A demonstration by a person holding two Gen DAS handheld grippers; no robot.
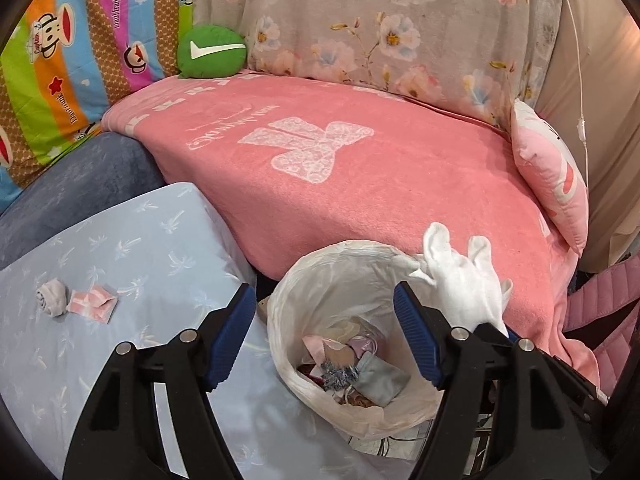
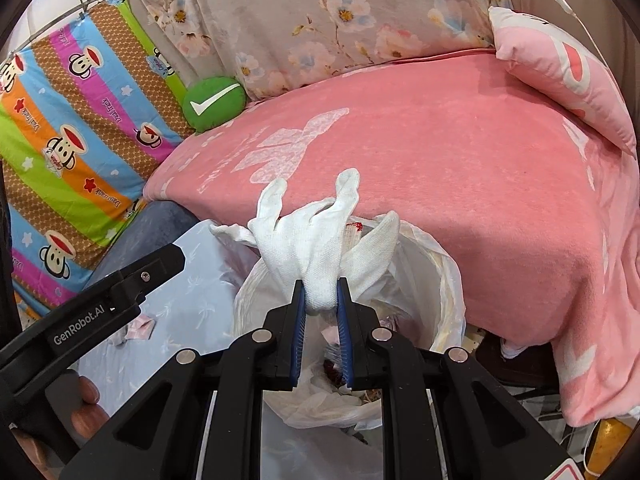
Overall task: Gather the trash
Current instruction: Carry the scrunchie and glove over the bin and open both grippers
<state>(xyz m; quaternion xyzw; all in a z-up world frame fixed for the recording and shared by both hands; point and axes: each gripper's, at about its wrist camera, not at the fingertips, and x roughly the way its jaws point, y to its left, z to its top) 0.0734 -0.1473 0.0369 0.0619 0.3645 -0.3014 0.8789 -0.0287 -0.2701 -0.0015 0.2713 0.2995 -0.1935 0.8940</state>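
Note:
A bin lined with a white plastic bag (image 1: 288,320) stands against the sofa's front, and wrappers and scraps lie inside it. My left gripper (image 1: 322,290) hovers over the bin's mouth, open, with nothing between its blue pads. My right gripper (image 2: 320,284) is shut on a white cloth glove (image 2: 304,236), which it holds above the bag's rim (image 2: 448,280). In the left wrist view the glove (image 1: 464,280) shows at the bin's far right edge. A pink wrapper (image 1: 91,303) and a grey wad (image 1: 51,298) lie on the light blue sheet (image 1: 140,240).
A pink blanket (image 1: 360,184) covers the sofa seat behind the bin. A green cushion with a white tick (image 1: 212,53) sits at the back left and a pink pillow (image 1: 552,184) at the right. Striped monkey-print cloth (image 1: 72,80) hangs left. A person's fingers (image 2: 86,396) grip the left tool.

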